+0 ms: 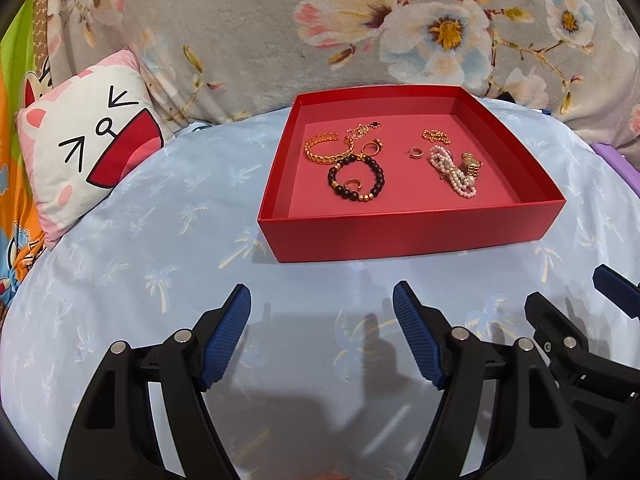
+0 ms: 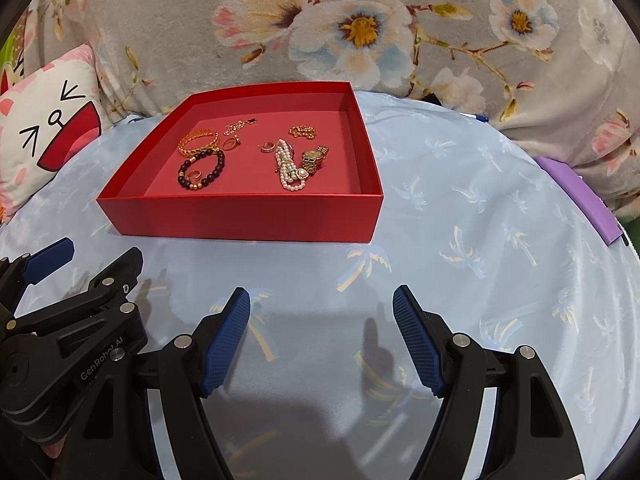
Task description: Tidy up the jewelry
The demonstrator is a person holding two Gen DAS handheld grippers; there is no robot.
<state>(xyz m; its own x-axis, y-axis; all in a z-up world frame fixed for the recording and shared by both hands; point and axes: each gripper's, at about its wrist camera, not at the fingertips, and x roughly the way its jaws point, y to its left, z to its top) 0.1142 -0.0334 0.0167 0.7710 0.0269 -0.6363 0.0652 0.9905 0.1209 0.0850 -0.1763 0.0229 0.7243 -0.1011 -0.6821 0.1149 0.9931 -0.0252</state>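
A red open box lies on the light blue sheet. In it are a gold chain cuff, a black bead bracelet, several gold rings, a pearl strand, a gold watch and a gold chain. My left gripper is open and empty, in front of the box. My right gripper is open and empty, in front of the box's right corner. Each gripper shows at the edge of the other's view.
A cat-face pillow lies to the left of the box. A floral grey blanket rises behind it. A purple object sits at the right edge of the sheet.
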